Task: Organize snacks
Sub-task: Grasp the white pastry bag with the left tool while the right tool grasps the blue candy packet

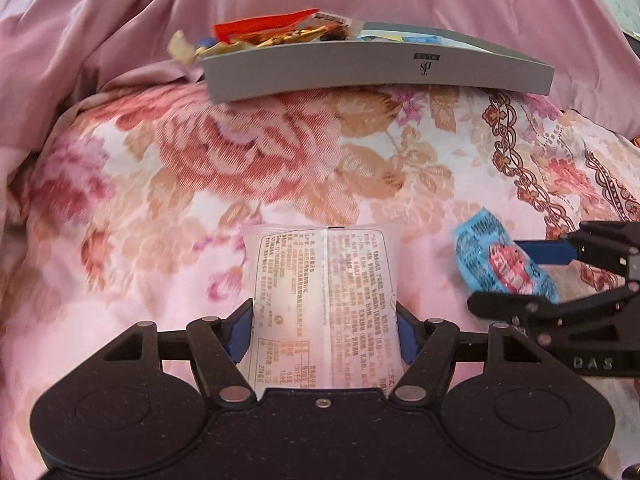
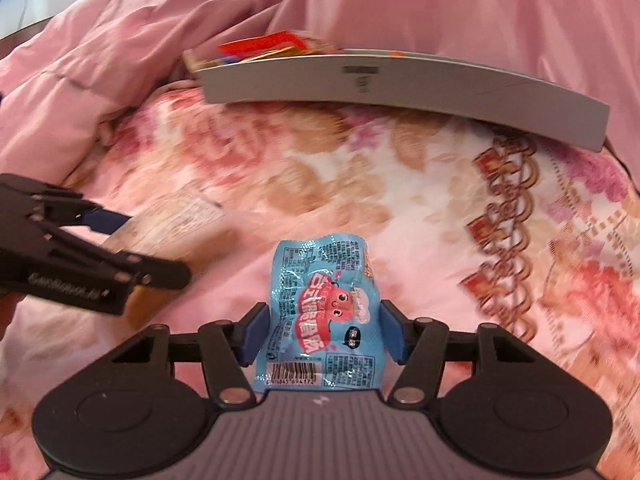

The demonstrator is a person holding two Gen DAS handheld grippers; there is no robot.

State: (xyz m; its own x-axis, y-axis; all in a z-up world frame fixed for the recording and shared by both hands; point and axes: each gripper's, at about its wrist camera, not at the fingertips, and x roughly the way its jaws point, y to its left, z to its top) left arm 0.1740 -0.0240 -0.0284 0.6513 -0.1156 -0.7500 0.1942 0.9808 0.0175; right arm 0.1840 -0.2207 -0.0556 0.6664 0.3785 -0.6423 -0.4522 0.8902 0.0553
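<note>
snacks are in both tools above a bed with a floral bedspread [image 1: 280, 152]. left tool [image 1: 324, 332] is clamped on a translucent white packet [image 1: 324, 300] printed with red text; the blue pads [image 1: 240, 336] press its two long sides, and the packet runs lengthwise forward out of the jaws, its far end sticking out over the flower pattern. right tool [image 2: 322, 332] is clamped on a small light blue packet [image 2: 324, 304] with a red cartoon character and a barcode at its near end; its blue pads [image 2: 254, 334] squeeze the crinkled sides, and the packet's top stands forward of the fingertips.

from the left wrist view the right tool [image 1: 568, 276] shows at the right edge, its blue packet [image 1: 500, 256] just beside the white one but apart from it. from the right wrist view the left tool [image 2: 120, 248] comes in at the left edge, with its packet [image 2: 172, 220] blurred.

farther back on the bedspread lies a shallow grey box [image 1: 380, 76], its long wall facing the cameras. a jumble of wrapped snacks [image 1: 272, 34] fills its left end, red and gold wrappers rising above the rim, one pale wrapper hanging past the left corner. behind the box a pink quilt [image 1: 120, 20] is heaped in folds.
</note>
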